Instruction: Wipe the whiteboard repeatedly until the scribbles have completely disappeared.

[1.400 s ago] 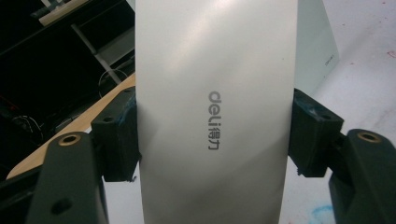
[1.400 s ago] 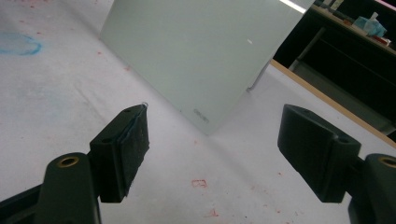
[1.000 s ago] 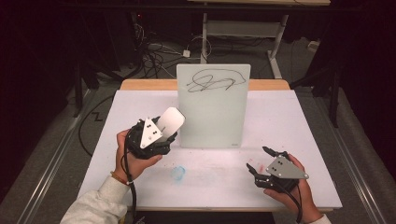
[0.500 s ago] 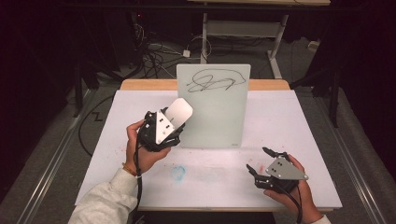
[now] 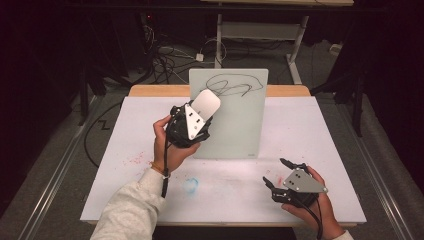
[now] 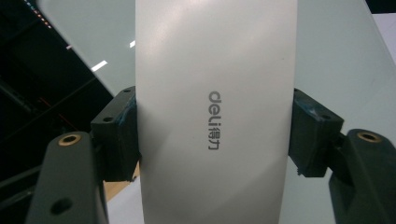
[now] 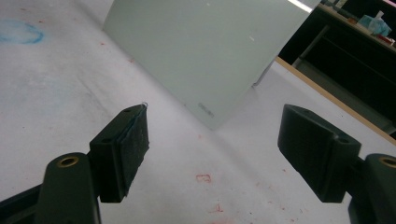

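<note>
A pale glass writing board (image 5: 235, 117) stands upright at the middle of the table, with a black scribble (image 5: 232, 85) across its top. My left gripper (image 5: 200, 112) is raised in front of the board's left edge and is shut on a white eraser (image 5: 206, 103). In the left gripper view the white eraser (image 6: 215, 112) sits clamped between both pads, its grey logo facing me, with the board (image 6: 336, 56) close behind. My right gripper (image 5: 276, 172) rests low at the front right, open and holding nothing. Ahead of it, in the right gripper view, I see the board (image 7: 201, 51).
The table (image 5: 320, 135) is covered in white paper with a blue smudge (image 5: 190, 185) near the front and faint red marks (image 5: 135, 160) at the left. A wooden edge (image 5: 150, 91) runs along the back. Cables and a metal frame (image 5: 260, 30) lie on the floor beyond.
My left gripper has carried the eraser up and to the right, from the board's lower left to its upper left edge. The right gripper has stayed in place.
</note>
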